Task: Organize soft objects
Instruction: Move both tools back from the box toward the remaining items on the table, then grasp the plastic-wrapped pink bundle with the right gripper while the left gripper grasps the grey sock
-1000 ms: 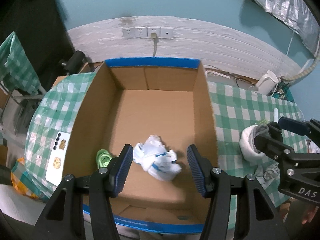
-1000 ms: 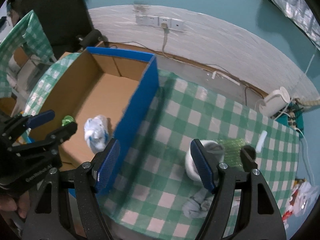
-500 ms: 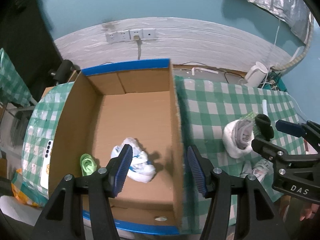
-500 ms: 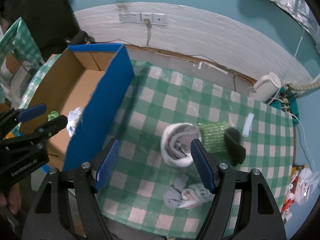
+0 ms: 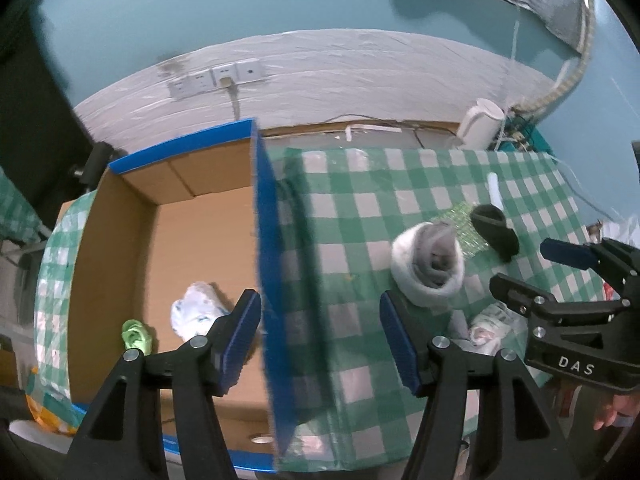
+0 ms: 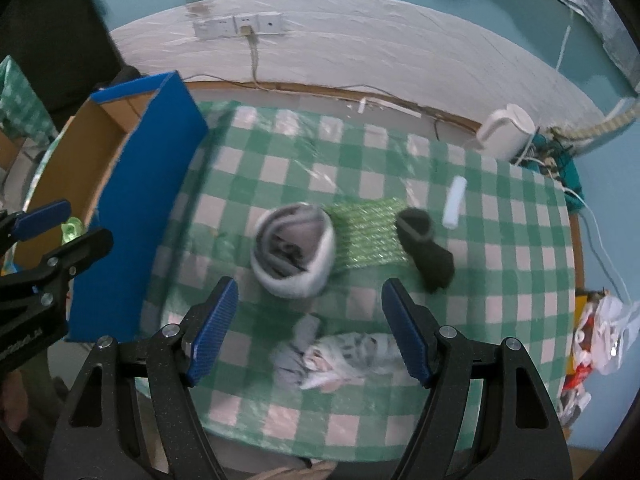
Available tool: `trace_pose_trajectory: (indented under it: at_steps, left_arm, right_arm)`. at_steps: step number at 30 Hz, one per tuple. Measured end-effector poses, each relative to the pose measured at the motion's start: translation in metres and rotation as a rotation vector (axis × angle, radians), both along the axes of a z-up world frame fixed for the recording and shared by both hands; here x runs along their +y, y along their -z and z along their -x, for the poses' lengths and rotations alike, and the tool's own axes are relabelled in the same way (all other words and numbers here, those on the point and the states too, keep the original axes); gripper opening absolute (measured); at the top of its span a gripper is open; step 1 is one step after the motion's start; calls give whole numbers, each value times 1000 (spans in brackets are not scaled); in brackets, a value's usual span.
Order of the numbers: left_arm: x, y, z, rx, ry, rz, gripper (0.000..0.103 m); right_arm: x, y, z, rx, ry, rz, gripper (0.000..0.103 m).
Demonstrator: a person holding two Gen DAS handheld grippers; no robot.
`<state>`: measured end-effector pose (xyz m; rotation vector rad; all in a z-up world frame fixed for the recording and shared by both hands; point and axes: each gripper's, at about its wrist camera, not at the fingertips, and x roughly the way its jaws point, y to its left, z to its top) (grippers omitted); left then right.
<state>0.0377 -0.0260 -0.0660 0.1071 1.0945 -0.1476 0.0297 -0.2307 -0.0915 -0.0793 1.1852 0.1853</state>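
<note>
A cardboard box with blue rims stands at the table's left; in it lie a white-and-blue sock bundle and a green bundle. On the checked cloth lie a white-and-grey rolled bundle, a black sock, a green mesh piece and a grey patterned bundle. My left gripper is open and empty, straddling the box's right wall. My right gripper is open and empty above the cloth, between the rolled bundle and the patterned bundle.
A small white tube lies on the cloth at the back right. A white device and cables sit by the wall. Wall sockets are behind. A plastic bag hangs off the table's right.
Both grippers have moved right. The left one went from over the box interior to over its right wall; the right one now hangs over the loose socks on the cloth.
</note>
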Motion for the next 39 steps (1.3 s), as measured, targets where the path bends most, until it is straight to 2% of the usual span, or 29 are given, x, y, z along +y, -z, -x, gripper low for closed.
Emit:
trace_pose_trajectory:
  at_steps: [6,15,23,39]
  left_arm:
    - [-25,13,2,32,45,-18,63]
    - [-43,34,3,76,65,-44,63]
    - [-53,53,0,120,72,-41,63]
    - [-68,85,-4,179,88,-50,63]
  right_arm:
    - [-18,10,5,24,36,0,75]
    - [-39,32,8,76,87,18,78]
    - [-60,54,9,138,163,-14,78]
    - [-64,94,6,227,275,-42,81]
